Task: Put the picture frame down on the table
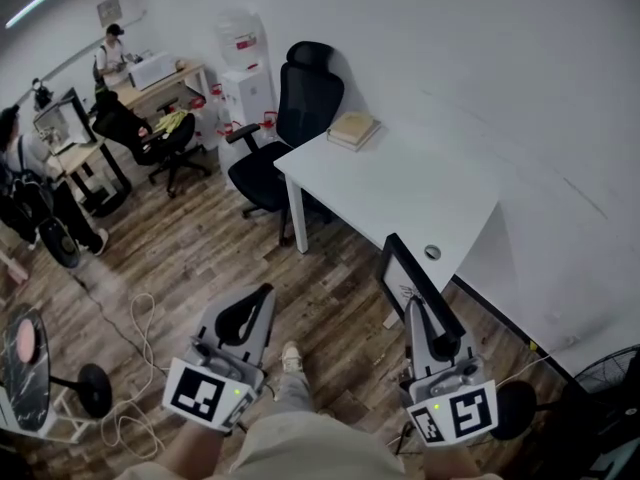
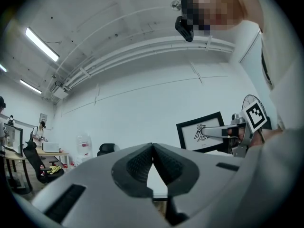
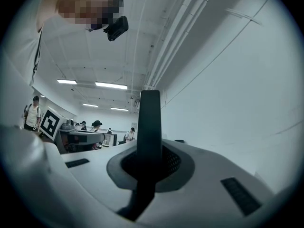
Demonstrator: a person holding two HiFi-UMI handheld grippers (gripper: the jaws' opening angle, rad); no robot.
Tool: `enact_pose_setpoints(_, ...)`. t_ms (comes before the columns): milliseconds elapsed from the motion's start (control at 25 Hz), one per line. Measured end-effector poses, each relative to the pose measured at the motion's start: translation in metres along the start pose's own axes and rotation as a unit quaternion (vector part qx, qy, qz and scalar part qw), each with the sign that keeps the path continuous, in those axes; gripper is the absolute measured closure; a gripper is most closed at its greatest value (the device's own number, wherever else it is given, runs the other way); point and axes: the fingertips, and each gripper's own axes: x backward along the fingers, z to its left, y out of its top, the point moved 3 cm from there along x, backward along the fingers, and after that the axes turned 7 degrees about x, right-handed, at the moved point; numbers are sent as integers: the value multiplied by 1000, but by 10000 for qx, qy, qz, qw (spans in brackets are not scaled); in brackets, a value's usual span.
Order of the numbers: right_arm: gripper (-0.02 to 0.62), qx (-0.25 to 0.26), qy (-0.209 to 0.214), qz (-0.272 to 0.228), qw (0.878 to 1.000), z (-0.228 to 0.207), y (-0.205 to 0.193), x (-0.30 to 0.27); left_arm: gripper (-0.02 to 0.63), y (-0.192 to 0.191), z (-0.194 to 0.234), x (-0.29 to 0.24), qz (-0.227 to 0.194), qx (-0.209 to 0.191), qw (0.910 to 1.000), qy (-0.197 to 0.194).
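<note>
While the right gripper point(image 1: 420, 313) pinches the picture frame point(image 1: 400, 268) upright by its edge, jaws tight, ready for lowering near the tabletop's point(image 1: 400, 183) near edge, the left gripper point(image 1: 262, 296) hangs left, jaws closed on nothing.

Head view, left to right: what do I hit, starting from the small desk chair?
small black desk chair → water dispenser → tall black office chair → book → picture frame → fan
</note>
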Motion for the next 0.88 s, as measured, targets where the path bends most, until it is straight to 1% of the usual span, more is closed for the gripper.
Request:
enact_pose_setpoints(280,565,19,90,163,9998,1,-18,-49,584,-16,38,-26,169,66,9998,-34)
enact_pose_setpoints(440,565,-16,173,268,9995,-2,-26,-89,584,-21,70,-48,226,61,9997,-4)
enact_pose_setpoints(640,565,-44,159,448,9989,-7,-38,-160,584,-27,127,-84,347,144,9993,3)
enact_pose_setpoints(880,565,-157,182,735,9970,-5,-58,-255,584,-38,206,-135,578,155,9981,-173)
